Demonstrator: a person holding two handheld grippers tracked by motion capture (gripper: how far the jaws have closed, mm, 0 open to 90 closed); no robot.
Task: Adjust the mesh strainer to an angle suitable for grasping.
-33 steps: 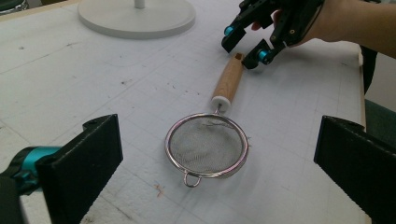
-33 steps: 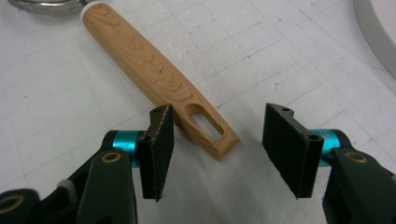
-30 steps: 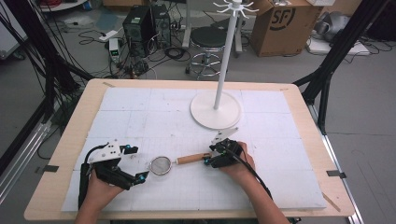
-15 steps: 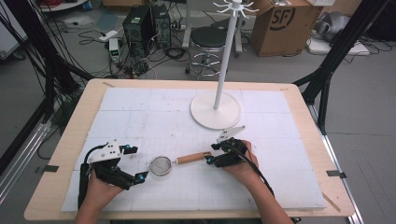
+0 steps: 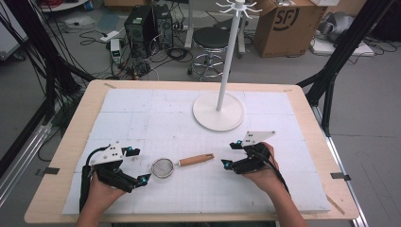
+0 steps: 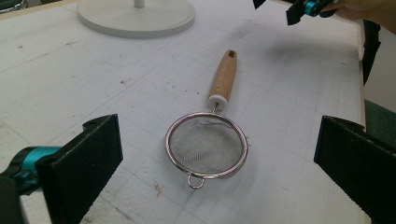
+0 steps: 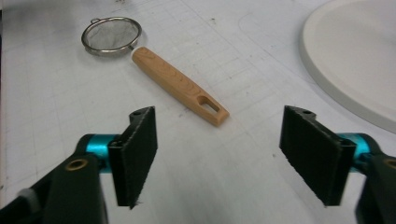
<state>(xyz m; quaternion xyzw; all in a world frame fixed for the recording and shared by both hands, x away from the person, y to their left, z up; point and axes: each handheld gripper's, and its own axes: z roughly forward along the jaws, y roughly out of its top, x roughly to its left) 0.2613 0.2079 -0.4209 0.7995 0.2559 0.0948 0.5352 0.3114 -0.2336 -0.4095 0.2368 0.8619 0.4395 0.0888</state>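
Note:
A small metal mesh strainer (image 5: 163, 167) with a wooden handle (image 5: 196, 160) lies flat on the white mat. Its handle points right, toward my right gripper (image 5: 228, 154). That gripper is a short way off the handle's end; its jaws have just been opening and nothing is between them. In the right gripper view the handle (image 7: 180, 86) lies beyond the open gripper (image 7: 226, 140). My left gripper (image 5: 140, 165) rests open just left of the mesh bowl. In the left gripper view the bowl (image 6: 205, 144) sits between and a little beyond the wide jaws, untouched.
A white hook stand with a round base (image 5: 218, 112) and a tall pole (image 5: 229, 52) is at the back of the mat, behind the right hand. The wooden table edge (image 5: 61, 156) frames the mat. A stool, boxes and cables are on the floor beyond.
My right gripper has let go of the strainer's handle, opened, and drawn back to the right. The strainer stays where it lay. The left gripper has not moved.

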